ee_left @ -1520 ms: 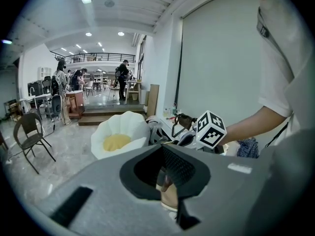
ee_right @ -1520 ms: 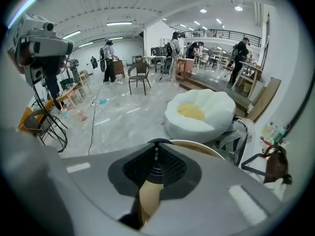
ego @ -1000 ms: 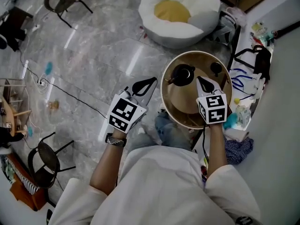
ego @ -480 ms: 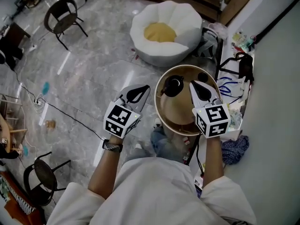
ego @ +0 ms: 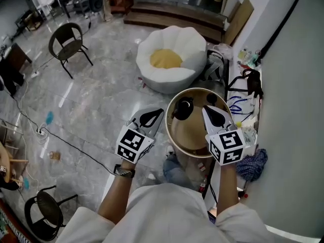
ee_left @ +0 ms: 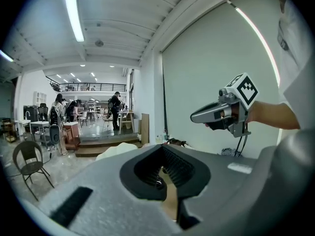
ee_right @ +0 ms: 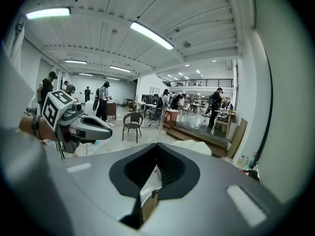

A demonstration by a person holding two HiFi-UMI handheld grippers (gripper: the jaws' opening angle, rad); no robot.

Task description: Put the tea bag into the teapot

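A black teapot [ego: 183,108] stands at the back left of a round wooden table [ego: 188,134], and its black lid [ego: 211,99] lies apart at the back right. I cannot make out a tea bag in any view. My left gripper [ego: 158,113] hangs just off the table's left edge, shut and holding nothing. Over the table's right half, right of the teapot, my right gripper [ego: 207,110] is shut and holds nothing. In the left gripper view my left gripper [ee_left: 163,151] has the right gripper [ee_left: 222,114] ahead of it. In the right gripper view my right gripper [ee_right: 156,147] faces the left gripper [ee_right: 78,124].
A white and yellow flower-shaped cushion [ego: 169,59] lies on the floor beyond the table. Bags, bottles and cords [ego: 244,97] crowd the wall on the right, with a blue cloth [ego: 252,164] nearer me. A chair [ego: 67,45] and a floor cable [ego: 76,146] are to the left.
The head view has lifted, so the table looks smaller and more of the room shows. Both grippers stay shut and keep about the same places relative to the table.
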